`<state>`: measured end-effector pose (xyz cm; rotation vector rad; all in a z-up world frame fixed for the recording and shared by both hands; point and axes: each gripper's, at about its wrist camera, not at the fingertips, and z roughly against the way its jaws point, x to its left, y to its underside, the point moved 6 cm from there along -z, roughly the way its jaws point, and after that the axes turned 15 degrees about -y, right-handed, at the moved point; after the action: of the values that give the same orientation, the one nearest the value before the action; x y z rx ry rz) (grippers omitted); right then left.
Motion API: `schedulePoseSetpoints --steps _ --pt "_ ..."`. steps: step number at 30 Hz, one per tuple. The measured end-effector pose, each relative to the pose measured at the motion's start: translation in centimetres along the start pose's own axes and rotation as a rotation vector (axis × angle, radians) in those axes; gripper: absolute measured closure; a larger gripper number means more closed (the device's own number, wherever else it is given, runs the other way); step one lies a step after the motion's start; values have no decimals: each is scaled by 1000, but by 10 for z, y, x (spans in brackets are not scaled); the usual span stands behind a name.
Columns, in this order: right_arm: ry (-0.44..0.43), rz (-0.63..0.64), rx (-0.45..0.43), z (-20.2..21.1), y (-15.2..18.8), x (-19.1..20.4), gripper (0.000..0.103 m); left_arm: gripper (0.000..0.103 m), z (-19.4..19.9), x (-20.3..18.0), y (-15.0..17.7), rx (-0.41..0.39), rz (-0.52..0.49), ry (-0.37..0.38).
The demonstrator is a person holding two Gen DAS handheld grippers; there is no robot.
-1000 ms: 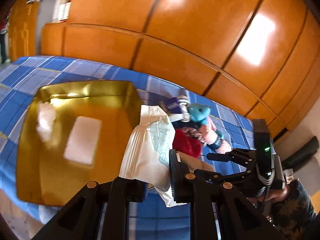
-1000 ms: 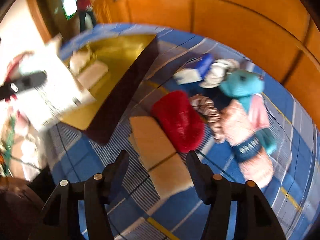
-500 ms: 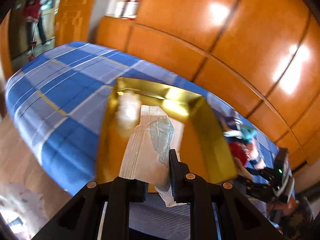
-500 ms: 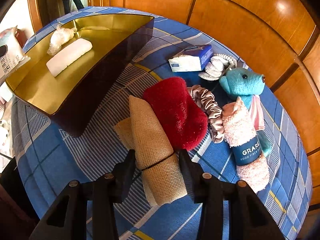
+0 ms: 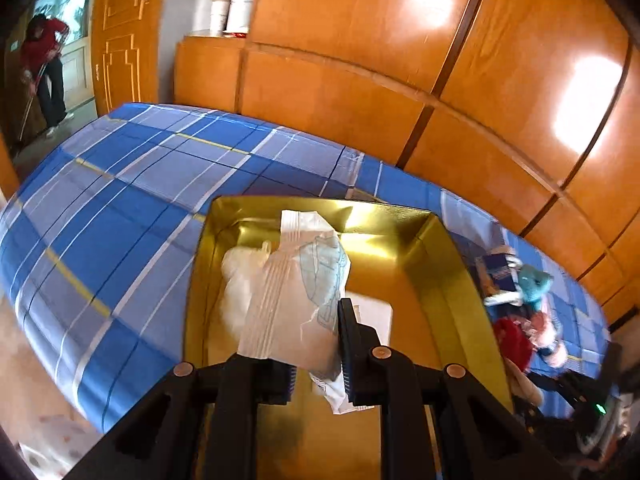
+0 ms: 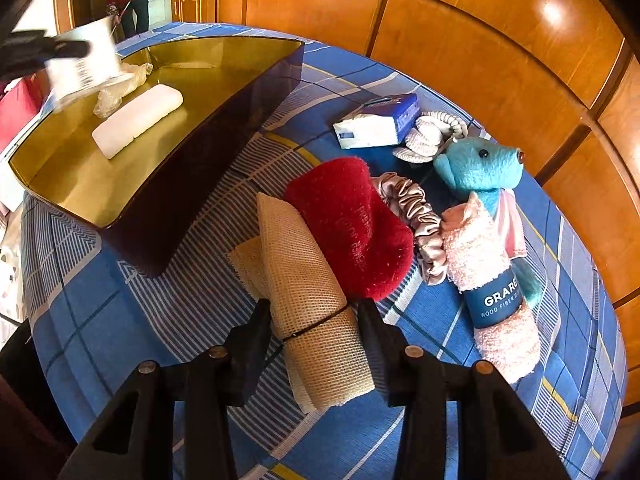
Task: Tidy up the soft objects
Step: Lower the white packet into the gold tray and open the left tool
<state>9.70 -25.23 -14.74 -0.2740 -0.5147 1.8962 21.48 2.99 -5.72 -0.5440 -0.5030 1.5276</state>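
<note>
- The left gripper (image 5: 316,354) has its black jaws pinched tight on a crinkly white plastic packet with pale blue print (image 5: 294,284), hanging above the gold box's floor.
- The glossy gold-lined rectangular box (image 6: 224,46) sits on the blue plaid bedspread (image 5: 132,208); its outer wall looks dark brown and shiny.
- On the box floor lie a smooth white oblong pad (image 6: 138,120) and, touching its far end, a crumpled translucent plastic bag (image 6: 120,88).
- The right gripper (image 6: 314,316) stands with its jaws half-wide, one either side of a beige roll of coarse mesh cloth (image 6: 308,300) bound by a thin dark band; both pads look to be touching the roll's sides, which show no squeeze.
- The roll rests on the bedspread, just outside the box's near corner.
- Touching the roll's right side is a fuzzy red plush piece (image 6: 352,220).
- Beside it lie a shiny pinkish satin scrunchie (image 6: 416,216), a fluffy pink rolled towel with a blue paper band (image 6: 492,292), and a turquoise plush animal (image 6: 484,168).
- Farther back are a blue-and-white tissue pack (image 6: 378,122) and ribbed grey knit fabric (image 6: 434,136).
- Polished orange wooden panels (image 5: 400,60) rise behind the bed.
</note>
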Motion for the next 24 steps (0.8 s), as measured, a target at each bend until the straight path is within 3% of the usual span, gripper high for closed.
schedulePoseSetpoints --steps 5,7,9,16,20,24 --pt "4 -2 -4 1 1 1 58 82 -43 -17 -17 25 -28 -31" --pt "5 -2 -5 1 1 1 58 57 -58 -15 -18 54 -13 -57" --pt "5 -5 -7 1 0 1 58 42 -59 -10 -17 55 25 -56" --pt "13 -20 -22 1 1 0 58 40 -12 4 2 -40 67 -117" --pt "29 -24 -30 1 1 0 58 32 21 3 22 -106 59 -154" --pt "58 -13 -30 1 1 3 58 32 46 -2 43 -121 55 -135"
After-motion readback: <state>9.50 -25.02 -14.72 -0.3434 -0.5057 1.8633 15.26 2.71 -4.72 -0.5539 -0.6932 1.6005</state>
